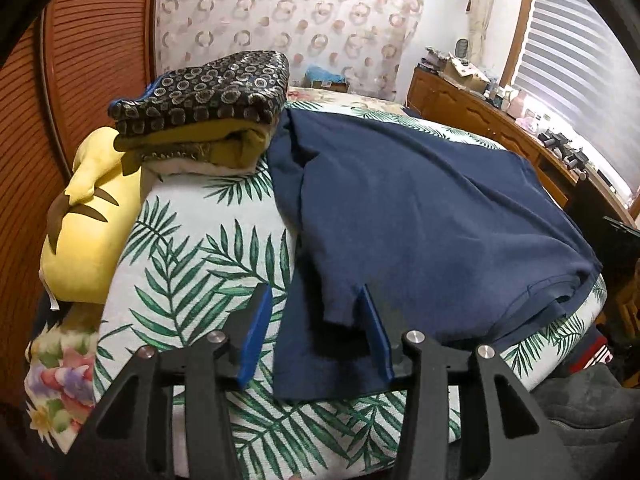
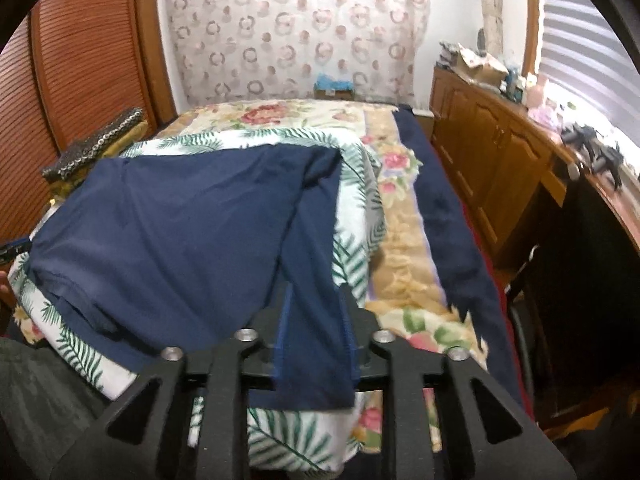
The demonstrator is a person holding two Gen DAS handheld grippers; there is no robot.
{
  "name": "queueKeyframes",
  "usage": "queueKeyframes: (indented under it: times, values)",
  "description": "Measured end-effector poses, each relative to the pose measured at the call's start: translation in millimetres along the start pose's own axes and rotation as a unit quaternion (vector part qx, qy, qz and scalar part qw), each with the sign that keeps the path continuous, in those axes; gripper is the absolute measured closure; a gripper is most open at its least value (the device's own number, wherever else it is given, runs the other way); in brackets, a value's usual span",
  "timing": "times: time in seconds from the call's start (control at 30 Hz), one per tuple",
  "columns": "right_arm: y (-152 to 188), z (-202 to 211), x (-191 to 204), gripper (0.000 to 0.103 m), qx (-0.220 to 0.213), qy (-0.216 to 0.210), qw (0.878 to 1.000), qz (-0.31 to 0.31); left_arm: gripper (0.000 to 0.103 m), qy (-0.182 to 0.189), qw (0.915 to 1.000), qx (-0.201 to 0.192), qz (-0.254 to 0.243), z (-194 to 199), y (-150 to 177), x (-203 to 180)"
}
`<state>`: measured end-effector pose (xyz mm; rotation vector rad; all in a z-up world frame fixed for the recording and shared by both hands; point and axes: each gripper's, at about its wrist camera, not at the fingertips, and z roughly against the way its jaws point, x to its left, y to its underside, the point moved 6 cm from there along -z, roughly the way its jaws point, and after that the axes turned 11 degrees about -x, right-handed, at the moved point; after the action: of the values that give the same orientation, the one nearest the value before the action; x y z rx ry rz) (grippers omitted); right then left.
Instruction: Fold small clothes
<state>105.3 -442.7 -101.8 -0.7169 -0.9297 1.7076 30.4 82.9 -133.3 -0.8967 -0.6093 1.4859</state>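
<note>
**Left wrist view and right wrist view: navy shirt spread on a bed, tongs at its near hem**

Left wrist view shows a soft navy-blue knit shirt (image 1: 420,208) lying spread over a white cover printed with green palm leaves (image 1: 192,248) on a bed. The shirt fills the middle and right of the cover, its hem at the near edge. The left tongs (image 1: 316,312) stand partly open at the shirt's near left corner; a flap of hem lies between the blue pads, which do not appear to press on it.

In the right wrist view, the right tongs (image 2: 314,308) stand narrowly parted over a folded strip of the same shirt near the near right corner. Cloth lies between the pads, but whether they pinch it cannot be told.

The shirt looks light, limp and not slippery; it will sag and crease when lifted, so it is best taken by hem corners or shoulder seams, both sides together.

At the cover's far left corner sits a stack of folded clothes, dark ring-patterned cloth over mustard yellow (image 1: 208,116). No containers are in view.
</note>
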Motion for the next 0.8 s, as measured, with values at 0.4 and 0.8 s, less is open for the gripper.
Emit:
queueKeyframes:
  times: [0.4, 0.8]
  values:
    - [1, -47, 84, 0.065, 0.002, -0.064, 0.997, 0.032, 0.059, -0.005, 0.9999, 0.013, -0.001, -4, 6, 1]
    - [26, -72, 104, 0.060, 0.020, -0.057, 0.997, 0.039, 0.058, -0.006, 0.9998, 0.020, 0.001, -8, 11, 2]
